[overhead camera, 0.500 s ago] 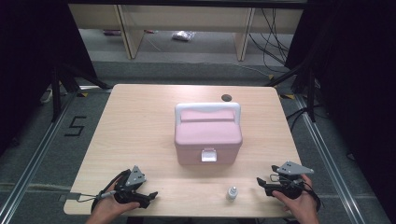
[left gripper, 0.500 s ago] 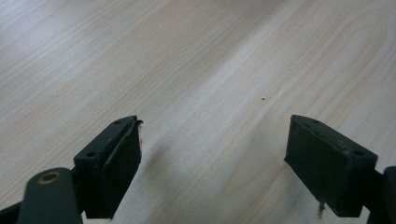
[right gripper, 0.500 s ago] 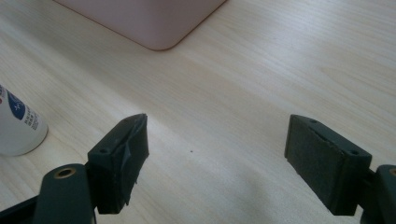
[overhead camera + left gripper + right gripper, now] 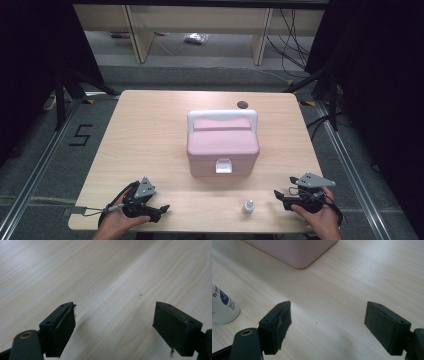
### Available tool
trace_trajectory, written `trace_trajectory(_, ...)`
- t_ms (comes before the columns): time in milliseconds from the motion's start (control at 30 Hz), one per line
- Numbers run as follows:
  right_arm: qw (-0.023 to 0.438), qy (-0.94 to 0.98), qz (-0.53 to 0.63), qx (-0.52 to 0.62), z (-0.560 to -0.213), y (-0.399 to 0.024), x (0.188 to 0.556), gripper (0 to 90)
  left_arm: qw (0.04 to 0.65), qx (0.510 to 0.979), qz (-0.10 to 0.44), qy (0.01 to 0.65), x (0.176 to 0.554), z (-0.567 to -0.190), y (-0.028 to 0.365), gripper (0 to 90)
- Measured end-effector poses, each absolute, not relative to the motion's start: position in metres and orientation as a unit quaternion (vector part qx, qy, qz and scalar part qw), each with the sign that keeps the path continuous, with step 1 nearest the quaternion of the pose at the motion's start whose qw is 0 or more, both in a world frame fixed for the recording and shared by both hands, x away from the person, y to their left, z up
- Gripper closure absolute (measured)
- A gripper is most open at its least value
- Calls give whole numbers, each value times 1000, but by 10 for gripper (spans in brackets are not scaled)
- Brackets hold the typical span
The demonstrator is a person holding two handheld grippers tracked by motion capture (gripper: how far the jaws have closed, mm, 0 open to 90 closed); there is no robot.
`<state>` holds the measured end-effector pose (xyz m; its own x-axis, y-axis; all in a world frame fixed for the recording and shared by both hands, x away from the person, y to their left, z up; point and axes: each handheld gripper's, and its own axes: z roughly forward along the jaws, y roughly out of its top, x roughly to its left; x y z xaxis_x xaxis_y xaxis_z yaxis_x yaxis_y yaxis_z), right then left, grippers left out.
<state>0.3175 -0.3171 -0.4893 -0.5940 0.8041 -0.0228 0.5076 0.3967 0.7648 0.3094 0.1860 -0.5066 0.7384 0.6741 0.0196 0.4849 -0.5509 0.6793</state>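
Observation:
A pink box (image 4: pixel 223 146) with a white handle and a white front latch stands shut in the middle of the wooden table (image 4: pixel 150 135). A small white bottle (image 4: pixel 247 206) stands upright near the front edge, in front of the box. My left gripper (image 4: pixel 163 208) rests low at the front left, jaws open over bare wood (image 4: pixel 112 290). My right gripper (image 4: pixel 278 195) rests at the front right, open and empty, pointing toward the bottle. In the right gripper view the bottle (image 4: pixel 222 306) stands at the left edge and a corner of the box (image 4: pixel 294 252) shows at the top.
A small dark round spot (image 4: pixel 242 104) lies on the table behind the box. Black stands and cables flank the table on the floor, and shelving (image 4: pixel 200 30) runs along the back. Open tabletop stretches to the left of the box.

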Motion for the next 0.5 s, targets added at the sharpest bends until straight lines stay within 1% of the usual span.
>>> trace_trajectory(33,200,811,372,404,-489,-317,318,224,347,863,139,339,310,-506,186,159)
trace_trajectory(100,179,804,375,424,-489,-315,315,224,349,861,140,344,311,-505,186,159)
trace_trajectory(167,193,810,377,407,-490,-317,318,223,355,858,138,344,312,-504,188,159)
trace_trajectory(300,193,810,375,407,-490,-318,318,223,391,841,119,353,314,-499,189,158)
trace_trajectory(333,198,811,376,403,-491,-318,319,223,387,844,122,351,316,-496,190,159)
trace_trajectory(500,194,811,375,405,-491,-317,319,222,396,842,117,347,322,-484,187,160)
